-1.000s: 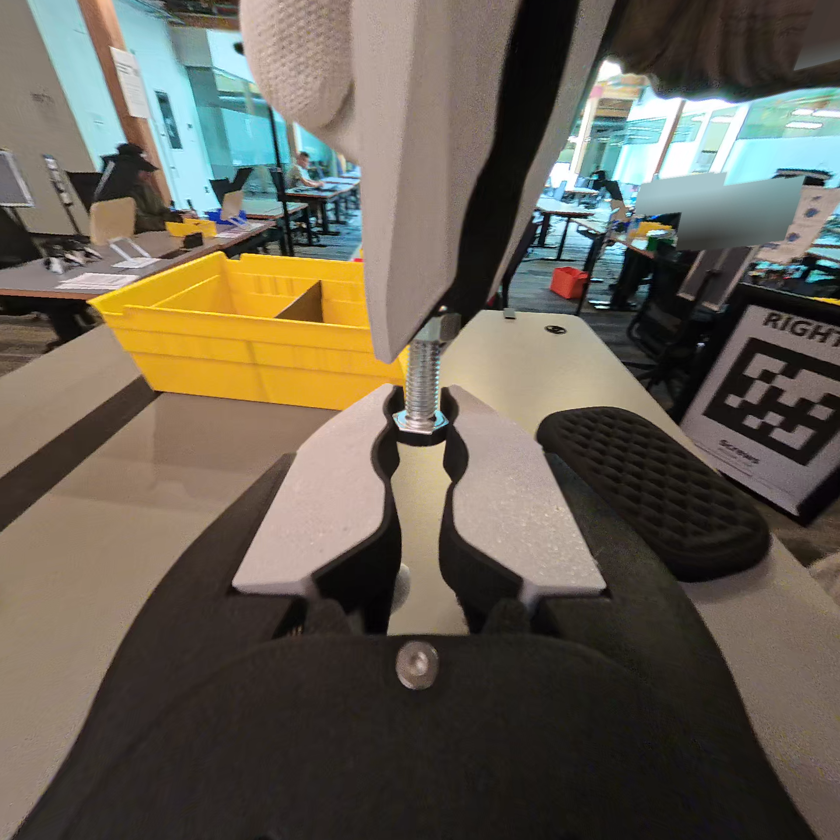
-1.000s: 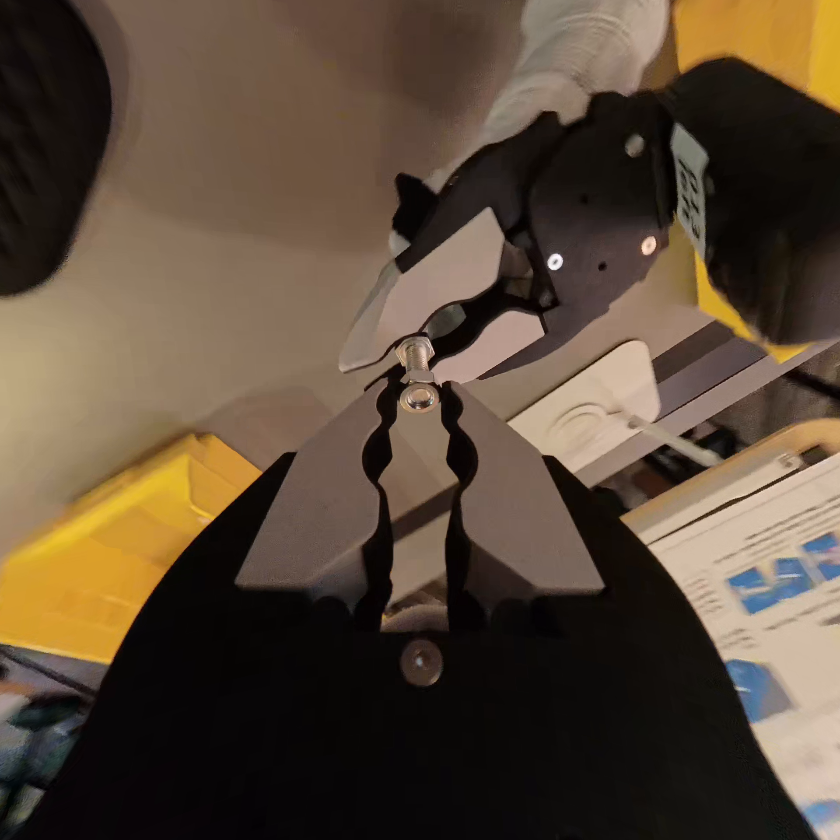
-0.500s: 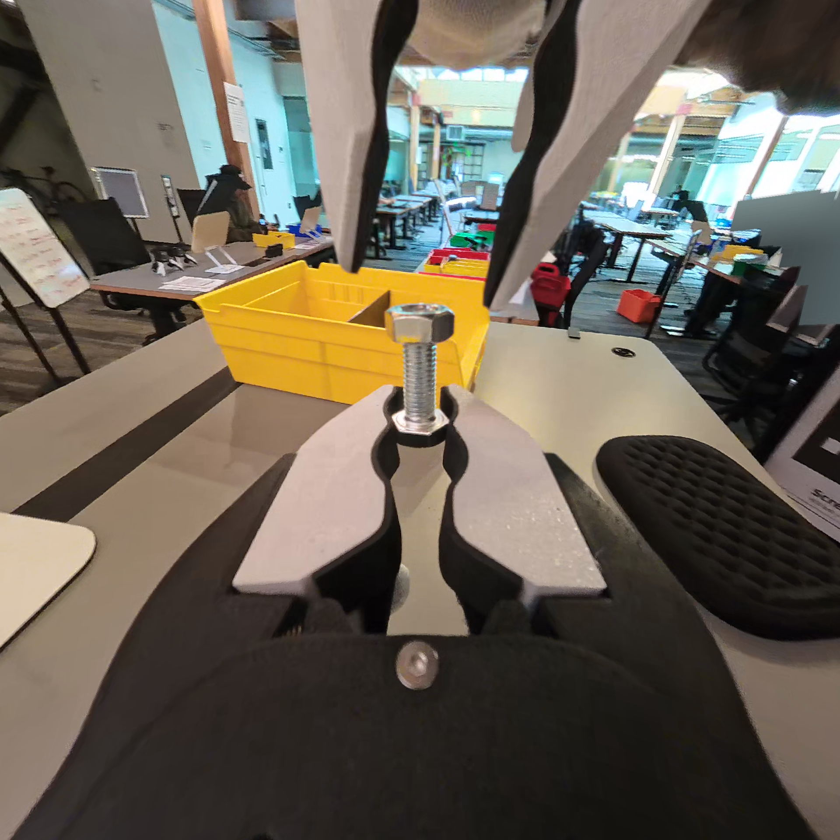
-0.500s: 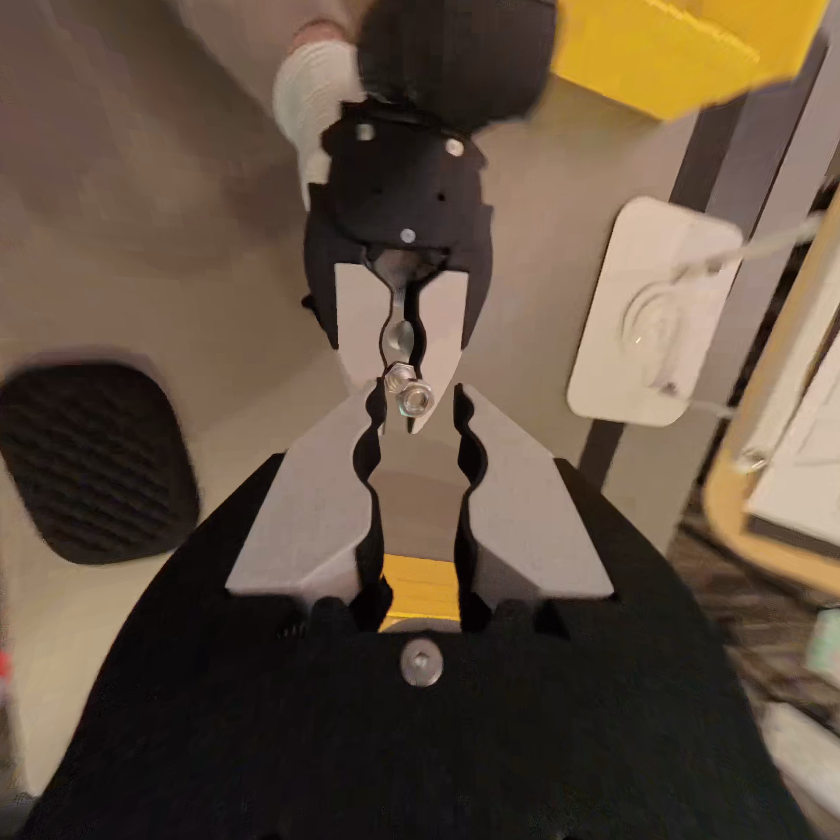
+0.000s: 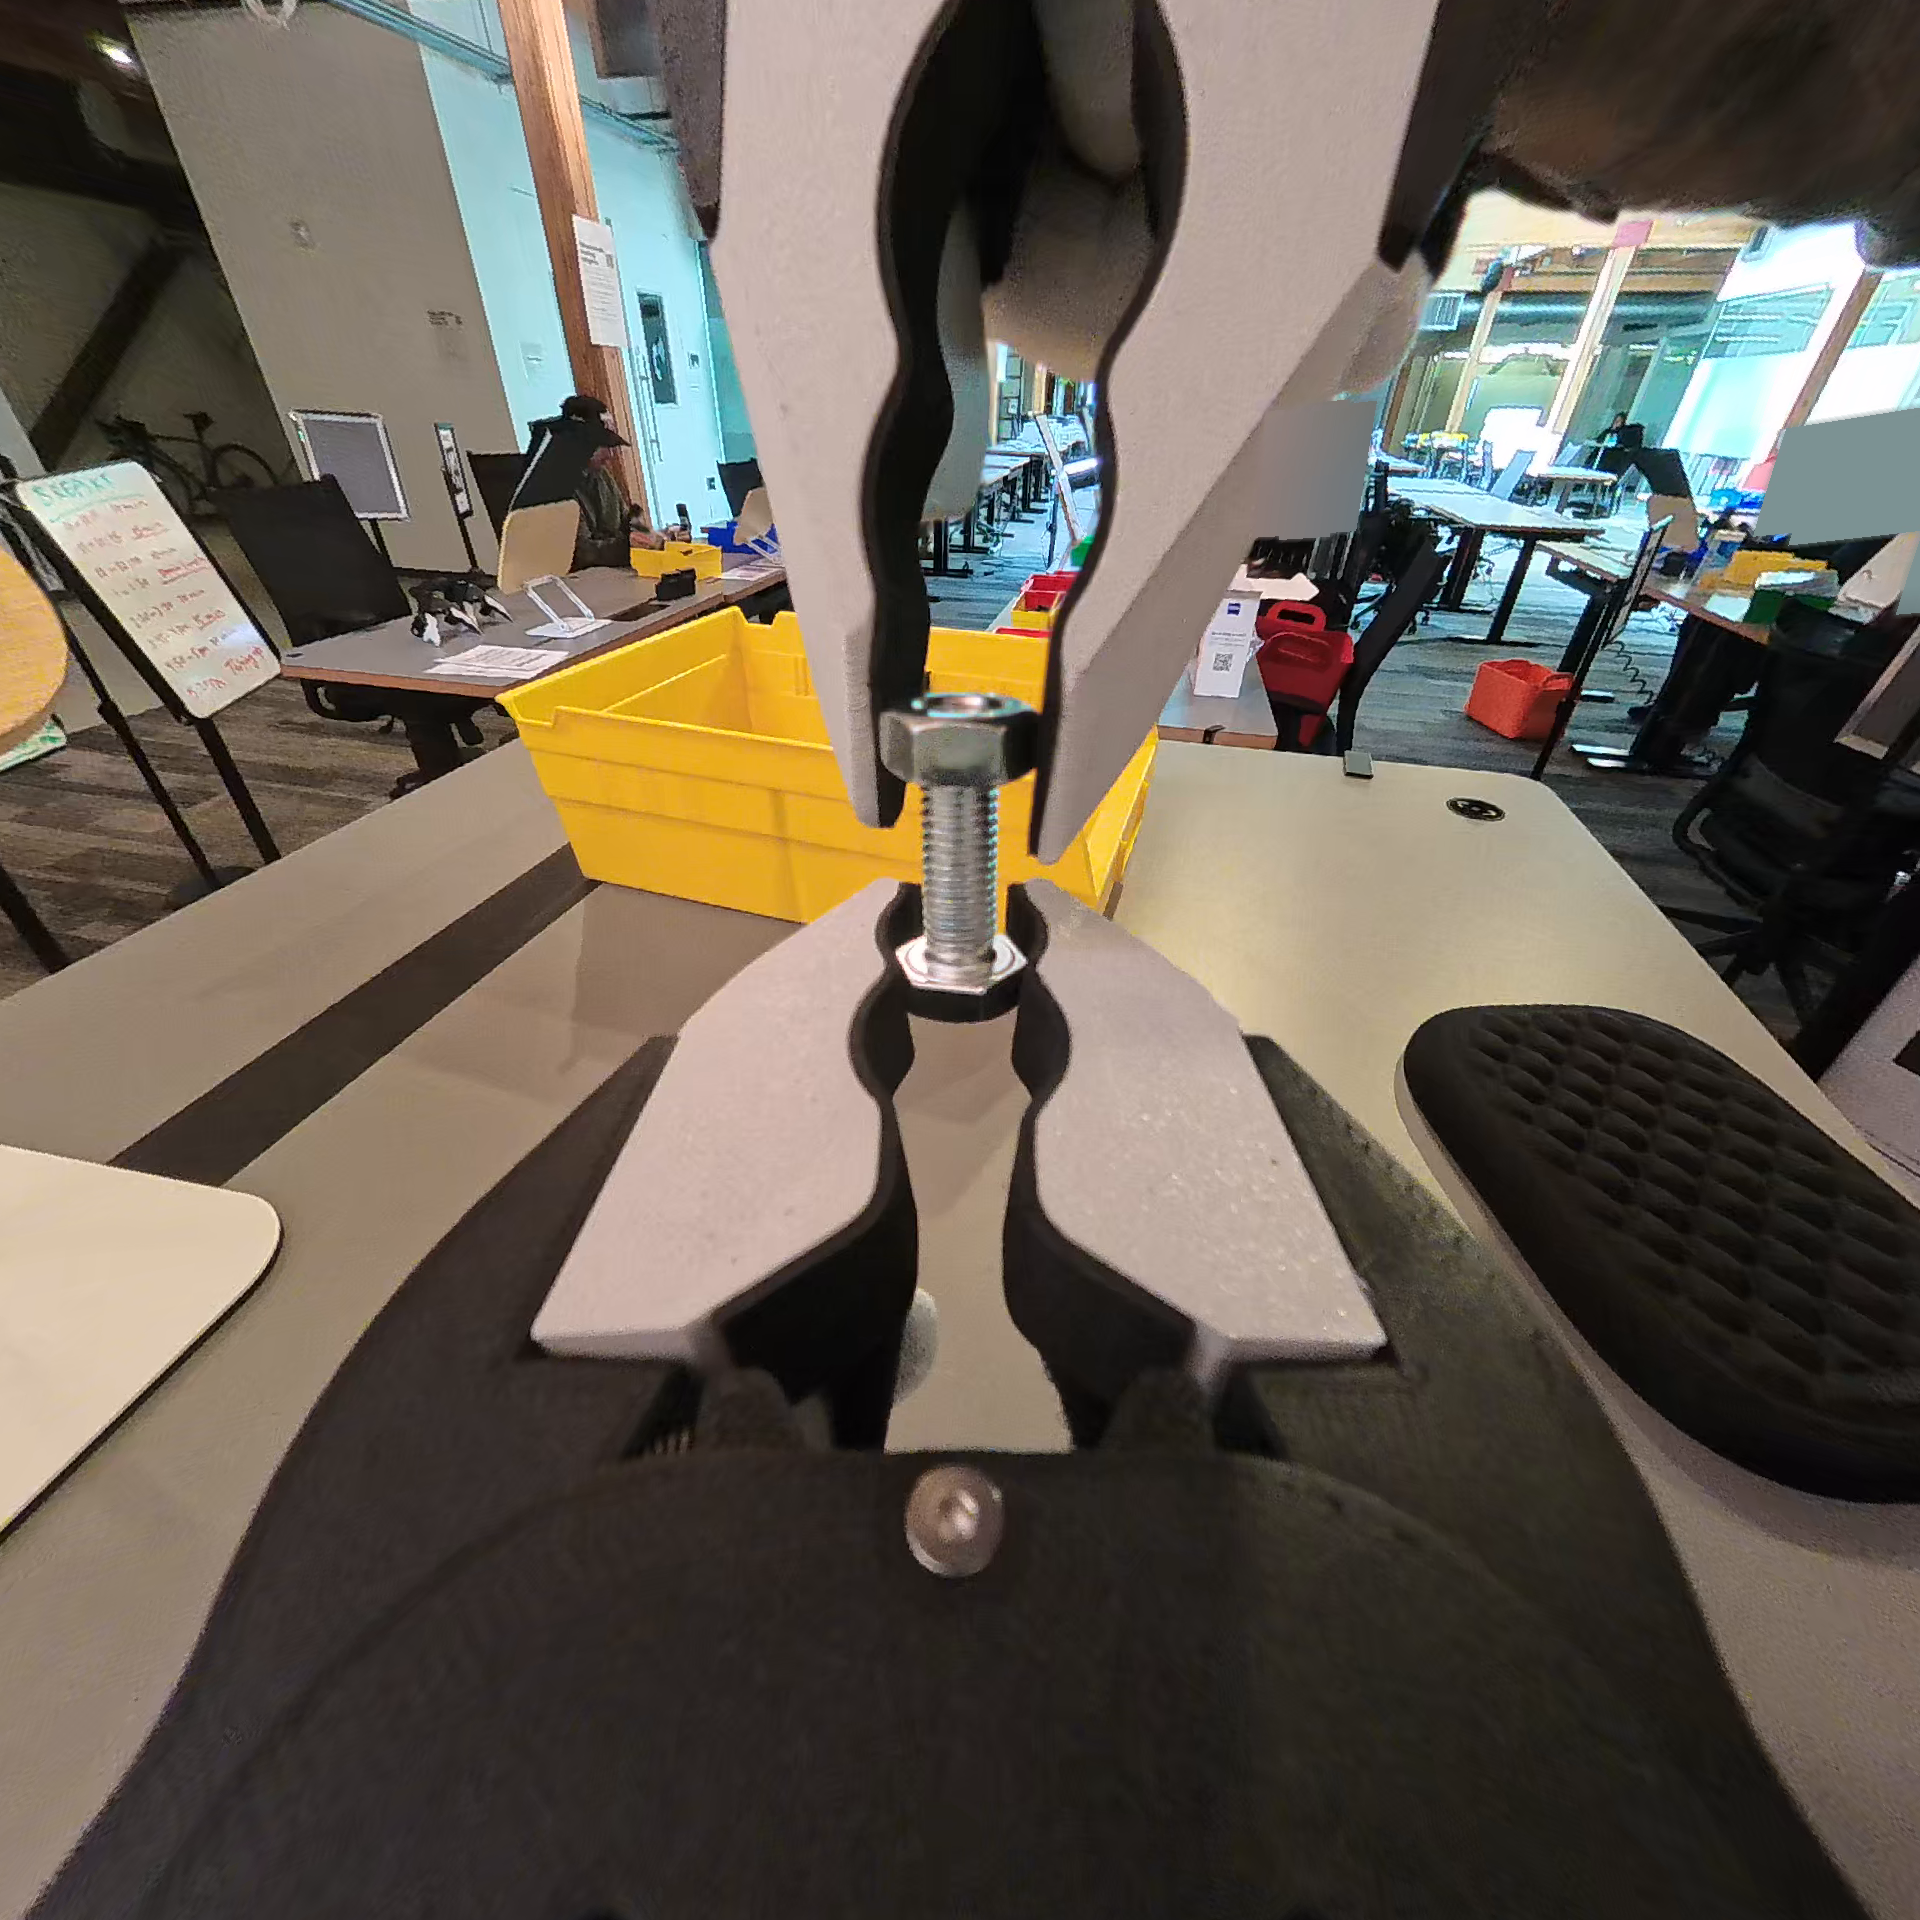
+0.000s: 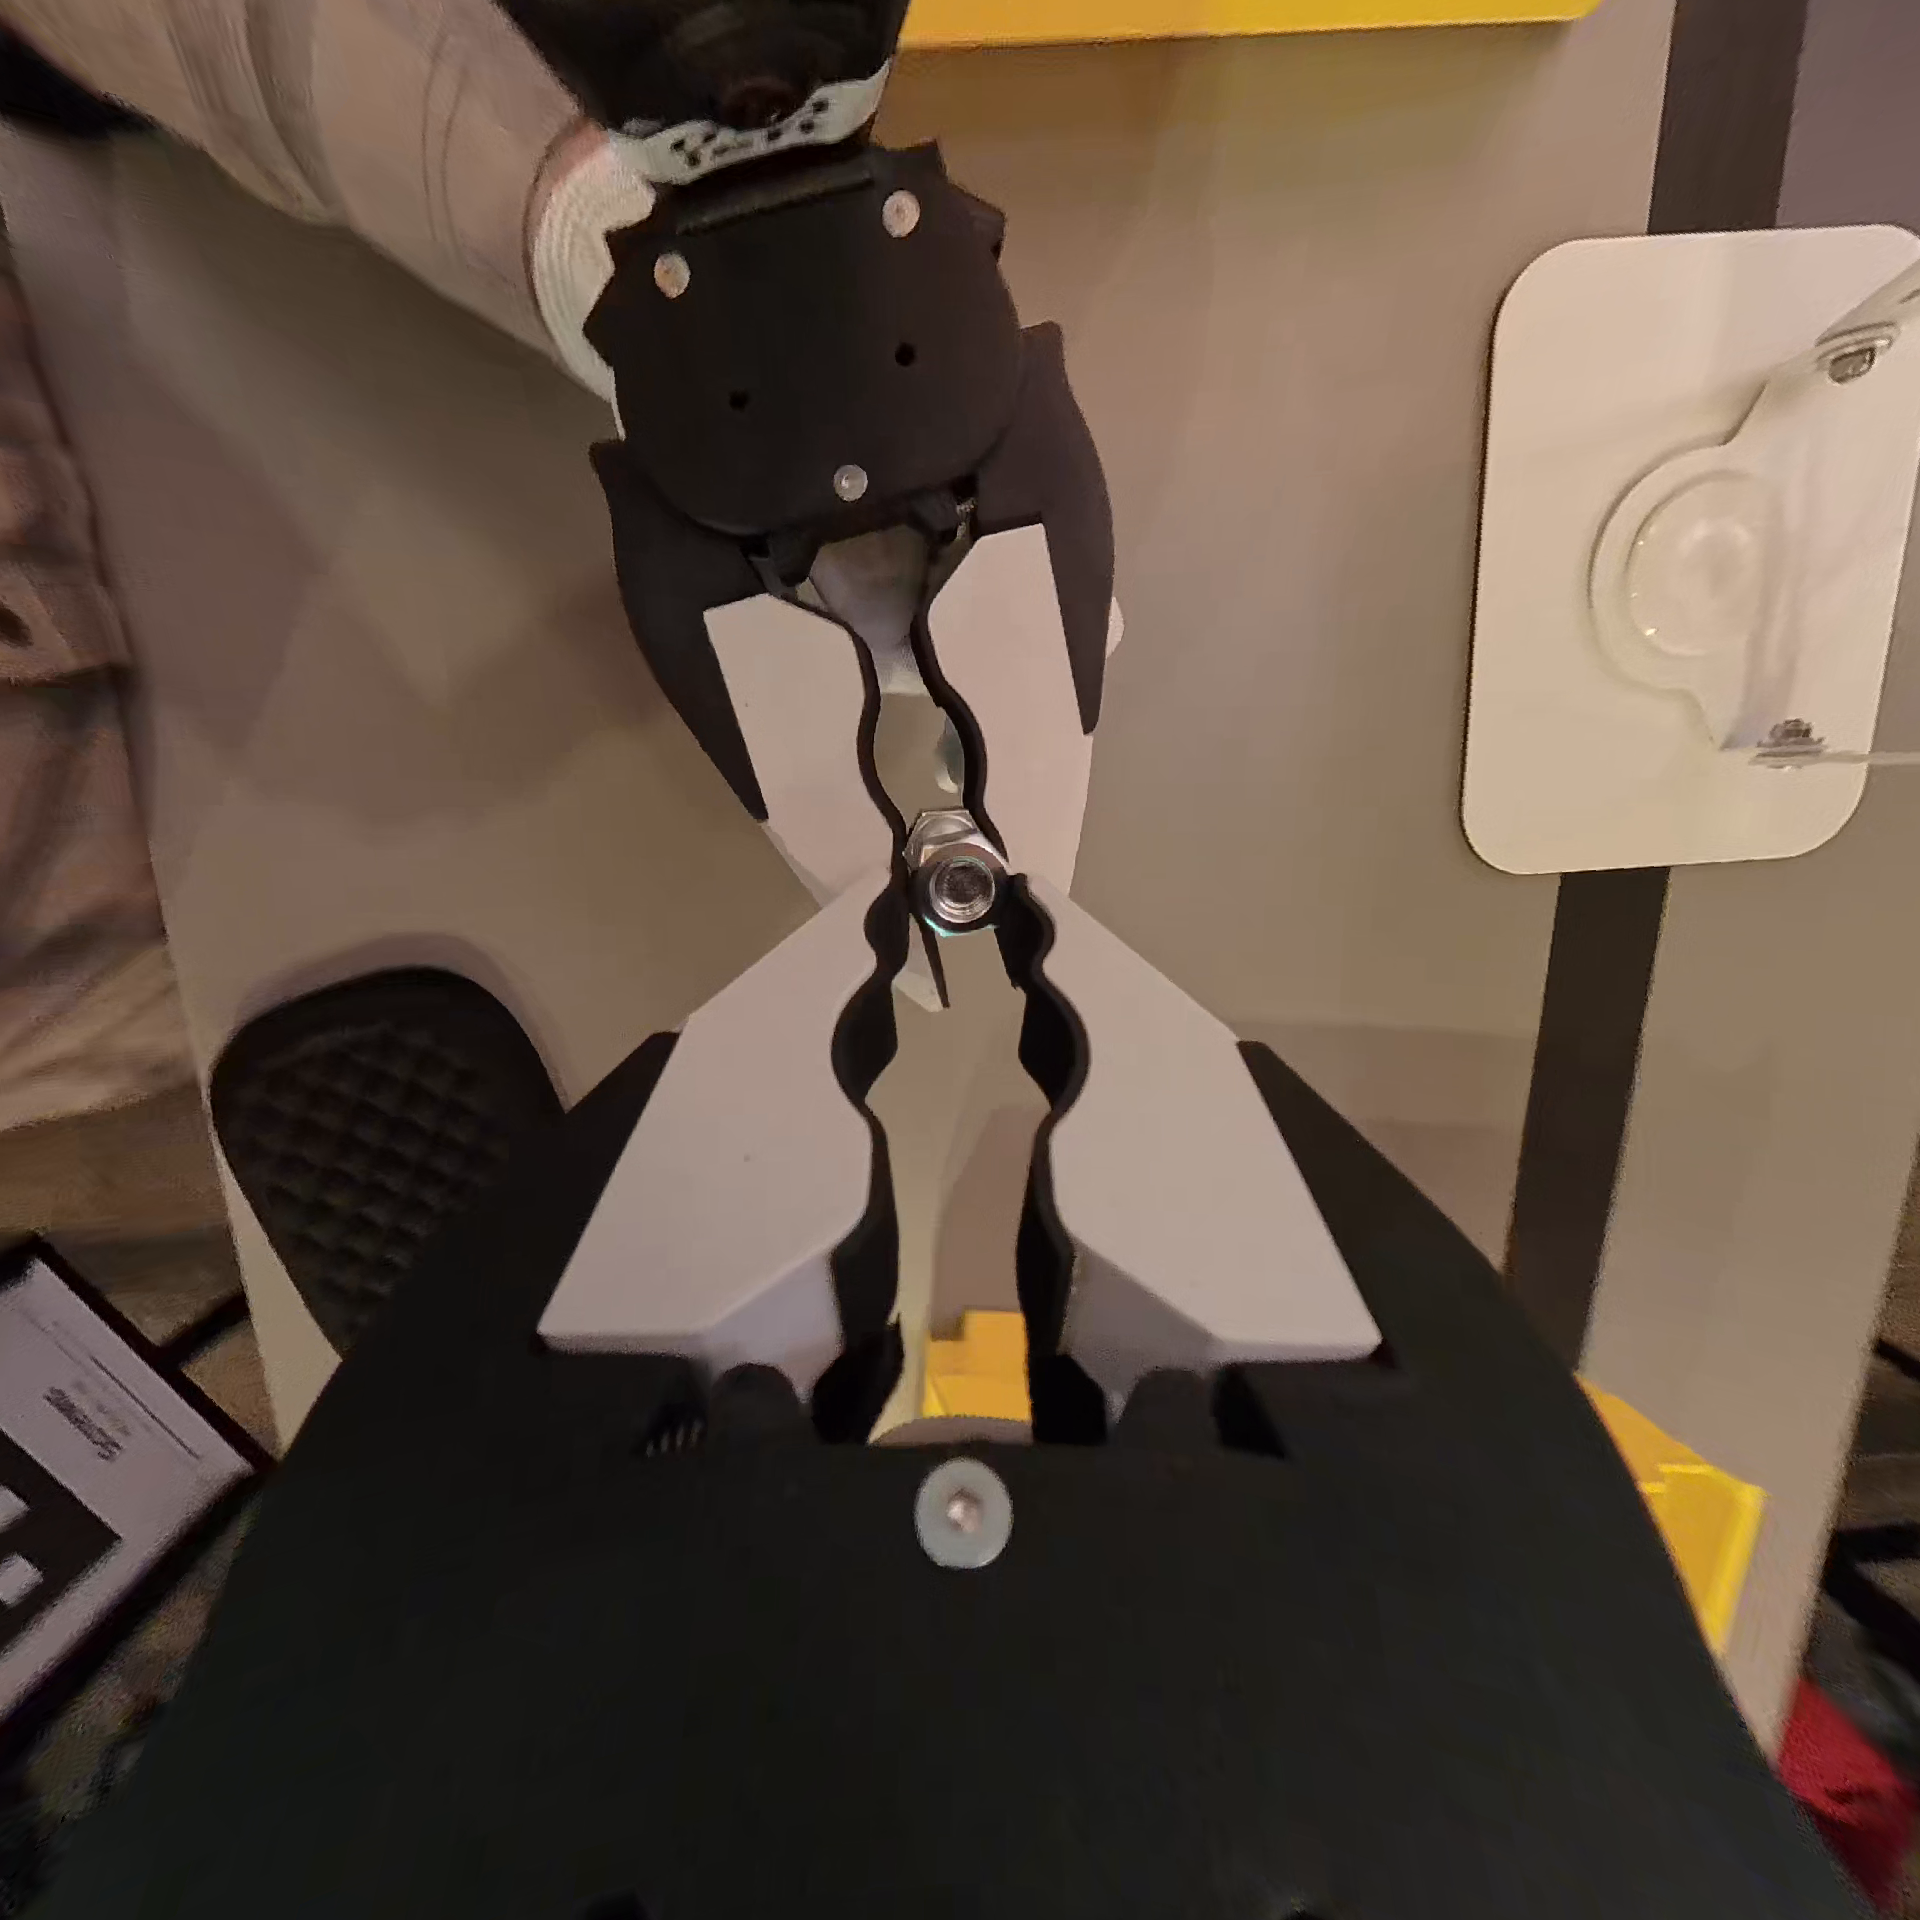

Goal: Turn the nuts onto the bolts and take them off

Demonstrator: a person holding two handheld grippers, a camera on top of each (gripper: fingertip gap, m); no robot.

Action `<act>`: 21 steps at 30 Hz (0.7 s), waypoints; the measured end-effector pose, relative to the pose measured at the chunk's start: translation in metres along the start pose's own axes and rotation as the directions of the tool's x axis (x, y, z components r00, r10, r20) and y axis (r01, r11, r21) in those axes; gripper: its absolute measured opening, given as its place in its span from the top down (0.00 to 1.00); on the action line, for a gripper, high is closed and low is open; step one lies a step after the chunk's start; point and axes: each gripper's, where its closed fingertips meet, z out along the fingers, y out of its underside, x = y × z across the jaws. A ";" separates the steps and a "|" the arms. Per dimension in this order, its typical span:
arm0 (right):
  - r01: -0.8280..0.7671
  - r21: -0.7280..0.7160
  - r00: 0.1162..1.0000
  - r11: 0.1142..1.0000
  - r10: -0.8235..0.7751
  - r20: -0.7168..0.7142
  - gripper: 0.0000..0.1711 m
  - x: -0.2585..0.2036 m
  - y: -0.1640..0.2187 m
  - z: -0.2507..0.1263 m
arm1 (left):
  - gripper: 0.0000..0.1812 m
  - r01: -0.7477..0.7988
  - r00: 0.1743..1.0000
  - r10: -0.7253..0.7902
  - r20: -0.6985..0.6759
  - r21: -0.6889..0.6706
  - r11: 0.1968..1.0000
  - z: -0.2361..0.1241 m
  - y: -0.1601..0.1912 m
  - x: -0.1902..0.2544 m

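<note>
Your left gripper (image 5: 958, 940) lies low over the table (image 5: 1351, 935), its 2 grey fingers drawn nearly together and clamped on a hex nut (image 5: 958, 964) at their tips. A threaded silver bolt (image 5: 958, 821) stands upright out of that nut, head at the top.

Your right gripper (image 5: 961, 821) comes down from above, fingers pointing at the table. Its fingers are narrowly parted, 1 on each side of the bolt's hex head (image 5: 958, 743), with the tips reaching down past the head alongside the threads. The left fingertip seems to touch the head; whether the right one presses it cannot be told from the left wrist view.

In the right wrist view you look straight down the bolt: the round top of its head (image 6: 961, 888) sits between the right gripper's (image 6: 961, 904) tips, which appear to close on it, and the left gripper (image 6: 935, 831) reaches in from the far side, held by a hand in a white glove (image 6: 561, 260).

Behind the bolt, toward the far edge of the table, stands a yellow bin (image 5: 707, 790). A black textured pad (image 5: 1683, 1236) lies near the table's right edge, and a white plate (image 5: 94, 1288) lies near its left edge, both apart from the grippers.
</note>
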 end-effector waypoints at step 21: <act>0.472 -0.208 0.858 0.856 -0.501 -0.115 0.70 0.008 -0.004 -0.015 | 0.91 0.022 1.000 -0.022 -0.017 0.015 1.000 0.000 0.001 0.000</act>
